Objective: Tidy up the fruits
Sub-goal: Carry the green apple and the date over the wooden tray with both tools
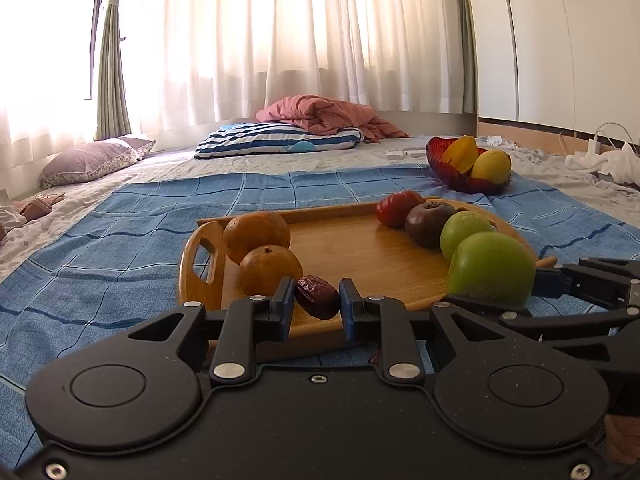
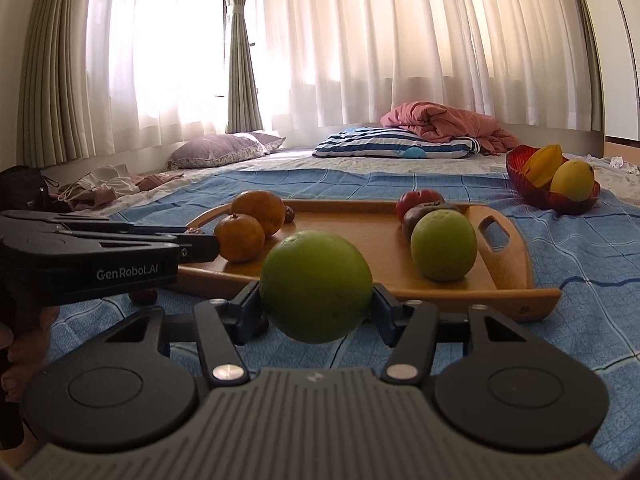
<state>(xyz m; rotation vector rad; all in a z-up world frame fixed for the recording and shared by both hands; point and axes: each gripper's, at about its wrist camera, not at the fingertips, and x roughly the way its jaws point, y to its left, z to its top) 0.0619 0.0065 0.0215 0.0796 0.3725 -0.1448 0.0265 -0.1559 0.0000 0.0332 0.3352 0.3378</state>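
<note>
My left gripper [image 1: 317, 300] is shut on a dark red date [image 1: 318, 297], held just above the near edge of the wooden tray [image 1: 352, 248]. On the tray's left lie two oranges [image 1: 256, 234]. On its right are a red tomato [image 1: 396, 208], a dark fruit [image 1: 426, 224] and a green fruit [image 1: 464, 232]. My right gripper [image 2: 316, 304] is shut on a big green fruit [image 2: 316, 284], held in front of the tray [image 2: 360, 224] above the cloth. The left gripper [image 2: 200, 246] shows from the side at the tray's left end.
A red bowl [image 2: 532, 192] with yellow fruit stands beyond the tray at the right. Loose dates [image 2: 144, 296] lie on the blue checked cloth [image 1: 120, 232] near the tray. A striped pillow [image 1: 280, 140] and pink quilt lie farther back. A hand [image 2: 20, 344] grips the left handle.
</note>
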